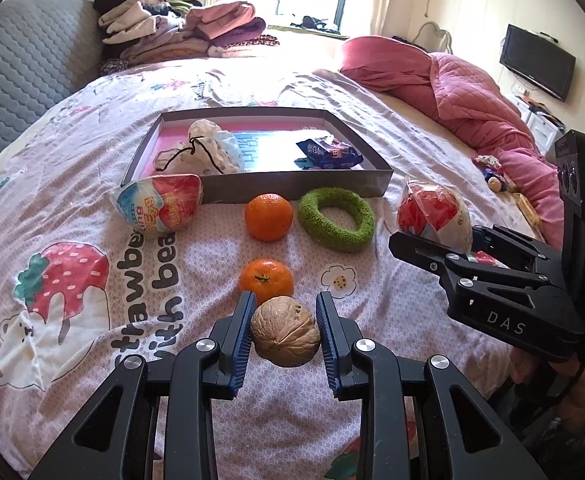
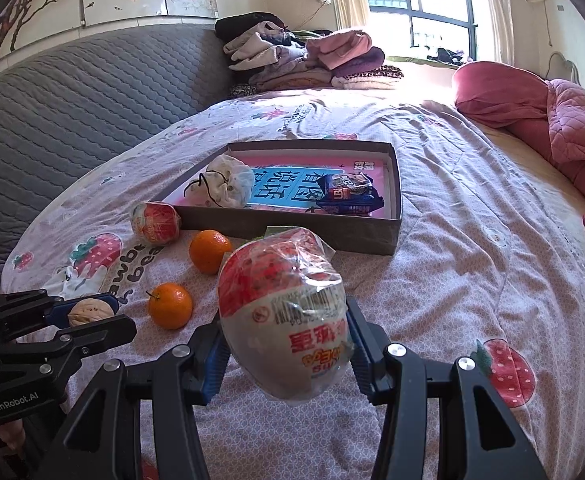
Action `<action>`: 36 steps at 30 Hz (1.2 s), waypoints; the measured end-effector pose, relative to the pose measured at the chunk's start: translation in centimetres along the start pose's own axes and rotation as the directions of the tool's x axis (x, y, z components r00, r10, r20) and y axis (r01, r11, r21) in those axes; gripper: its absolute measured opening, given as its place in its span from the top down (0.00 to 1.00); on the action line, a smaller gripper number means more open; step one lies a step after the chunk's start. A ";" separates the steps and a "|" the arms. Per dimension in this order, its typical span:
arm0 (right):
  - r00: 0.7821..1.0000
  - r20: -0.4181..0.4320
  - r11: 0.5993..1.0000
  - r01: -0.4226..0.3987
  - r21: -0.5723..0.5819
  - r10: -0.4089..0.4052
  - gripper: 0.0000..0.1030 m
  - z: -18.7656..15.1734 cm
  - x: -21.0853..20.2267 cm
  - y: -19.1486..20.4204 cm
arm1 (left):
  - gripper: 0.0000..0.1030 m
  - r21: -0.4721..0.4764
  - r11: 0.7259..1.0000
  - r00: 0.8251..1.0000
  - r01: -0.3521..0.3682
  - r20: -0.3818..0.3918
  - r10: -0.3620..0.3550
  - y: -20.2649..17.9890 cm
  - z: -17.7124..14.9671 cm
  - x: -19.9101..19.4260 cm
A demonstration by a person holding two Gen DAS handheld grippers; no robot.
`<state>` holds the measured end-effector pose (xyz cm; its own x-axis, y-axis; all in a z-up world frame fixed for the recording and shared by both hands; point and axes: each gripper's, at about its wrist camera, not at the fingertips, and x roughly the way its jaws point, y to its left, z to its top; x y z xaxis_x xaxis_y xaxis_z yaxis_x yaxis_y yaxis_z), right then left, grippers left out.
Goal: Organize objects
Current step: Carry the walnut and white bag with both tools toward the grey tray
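**Both claws loaded above the bed**

Between your left gripper's [image 1: 285,334] blue pads sits a walnut [image 1: 285,331], clamped on both flanks and clear of the bedspread [image 1: 404,160]; its seam runs roughly crosswise, from pad to pad. Your right gripper [image 2: 288,350] is clamped on a wrapped egg-shaped toy [image 2: 288,316], long axis running away from you, red end far, white end near, barcode and red Chinese print facing up.

Just past the walnut lies a tangerine [image 1: 266,282], stalk up, and beyond it a second one [image 1: 268,217]. Beside that second fruit is a green ring [image 1: 335,219], which touches or nearly touches the tray's near wall. A second wrapped egg [image 1: 159,207] lies on its side against the tray's near left corner, with "BUG" among the print you can read.

Behind these stands a shallow grey tray [image 1: 300,184], holding a white drawstring pouch [image 1: 200,152] at left and a blue snack packet [image 1: 328,154] at right, over a pink and blue sheet with large Chinese characters.

"DAS" marks the right gripper's body, "GenRobot.AI" the left. The bedspread reads "strawberry with bear", partly covered.
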<state>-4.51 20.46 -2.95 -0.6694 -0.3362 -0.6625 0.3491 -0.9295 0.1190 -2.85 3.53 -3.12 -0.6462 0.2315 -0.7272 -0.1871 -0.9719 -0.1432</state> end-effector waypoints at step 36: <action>0.998 0.058 0.999 -0.030 0.025 0.028 0.50 1.2 -0.6 1.2 | 0.69 0.015 0.998 0.996 -0.054 0.067 0.052 2.0 3.9 0.5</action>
<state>-4.50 19.38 -1.49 -0.6963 -0.3704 -0.6148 0.3525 -0.9226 0.1566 -6.45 1.86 -1.14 -0.7030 0.1826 -0.6873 -0.1630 -0.9821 -0.0942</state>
